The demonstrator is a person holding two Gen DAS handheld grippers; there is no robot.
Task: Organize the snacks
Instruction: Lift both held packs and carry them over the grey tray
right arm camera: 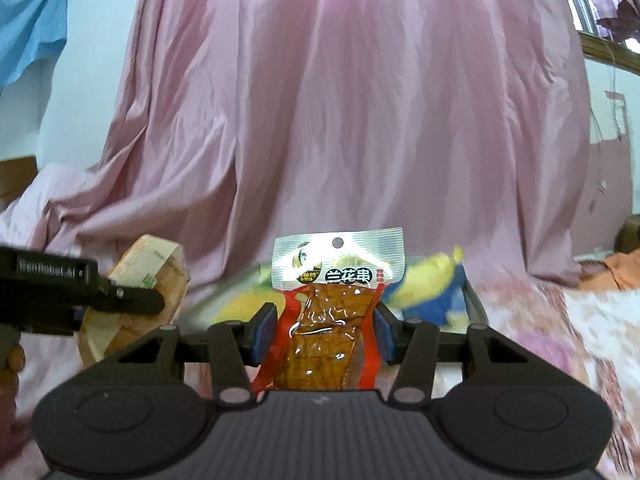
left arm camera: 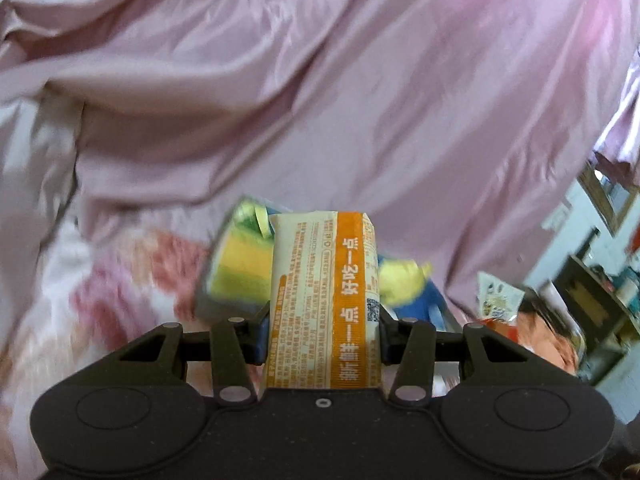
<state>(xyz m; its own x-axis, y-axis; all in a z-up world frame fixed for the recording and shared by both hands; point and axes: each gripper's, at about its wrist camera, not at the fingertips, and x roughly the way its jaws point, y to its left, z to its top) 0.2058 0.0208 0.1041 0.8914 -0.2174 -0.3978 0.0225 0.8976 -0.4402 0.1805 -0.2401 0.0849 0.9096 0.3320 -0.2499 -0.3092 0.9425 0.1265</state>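
My left gripper is shut on a cream and orange snack packet that stands upright between its pads, lifted above the bedding. The right wrist view catches that same left gripper from the side with its orange packet at the left. My right gripper is shut on a clear packet of brown tofu strips with a silver header and red trim, held upright. Behind both packets lies a blurred yellow, green and blue bag, showing again beyond the tofu packet as yellow and blue bag.
A pink curtain hangs behind everything. Floral pink and white bedding lies below. More snack bags lie at the right, with dark furniture beyond them. A hand shows at the left edge.
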